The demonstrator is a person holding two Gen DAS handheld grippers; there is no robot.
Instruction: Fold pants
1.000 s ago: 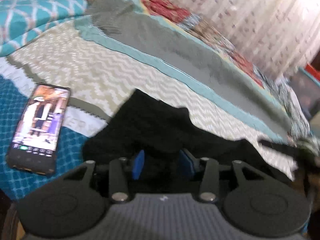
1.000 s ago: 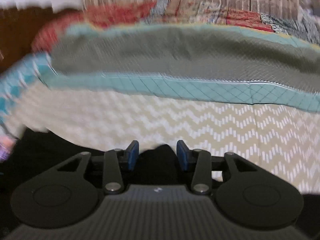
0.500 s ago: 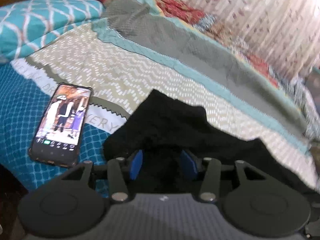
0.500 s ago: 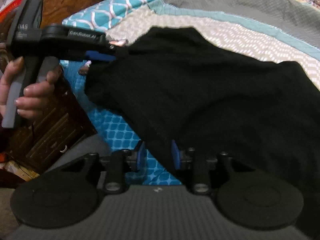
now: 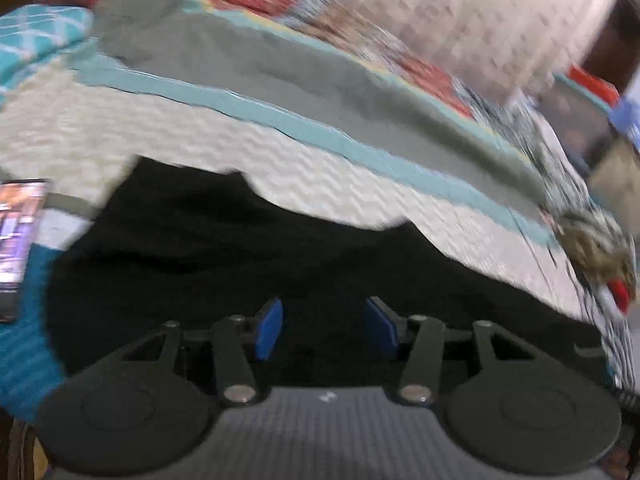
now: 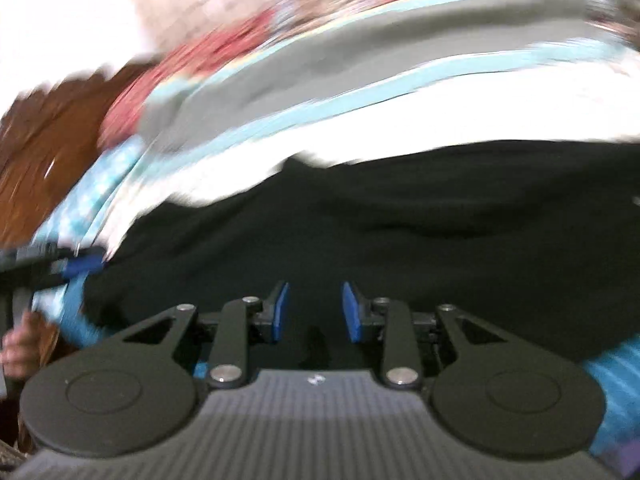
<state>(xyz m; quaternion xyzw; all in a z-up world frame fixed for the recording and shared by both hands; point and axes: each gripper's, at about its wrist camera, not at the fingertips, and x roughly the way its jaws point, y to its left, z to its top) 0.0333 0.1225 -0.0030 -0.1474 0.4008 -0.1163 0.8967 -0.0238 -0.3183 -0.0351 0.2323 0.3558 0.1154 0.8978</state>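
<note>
Black pants (image 5: 240, 248) lie spread flat on the bedspread (image 5: 200, 152), filling the lower half of both blurred wrist views. My left gripper (image 5: 326, 326) hovers over their near edge; its blue pads stand apart, the jaws are opening, and only flat cloth shows beyond the gap. My right gripper (image 6: 316, 312) is over the pants (image 6: 400, 216) too, its pads a smaller gap apart and pressing on nothing I can make out. In the right wrist view the left gripper's blue fingertip (image 6: 82, 266) sits at the pants' left end, held by a hand (image 6: 18, 346).
A lit phone (image 5: 18, 240) lies on the teal cover left of the pants. A teal patterned pillow (image 5: 36, 36) and a wooden headboard (image 6: 48, 152) are at the left. A grey-and-teal quilt band (image 5: 320, 92) runs behind, with a curtain (image 5: 480, 20) beyond.
Both views have swung quickly and are blurred. The left gripper's pads have spread wider and the phone has slid to the frame's left edge. The right gripper's pads have drawn closer over the pants.
</note>
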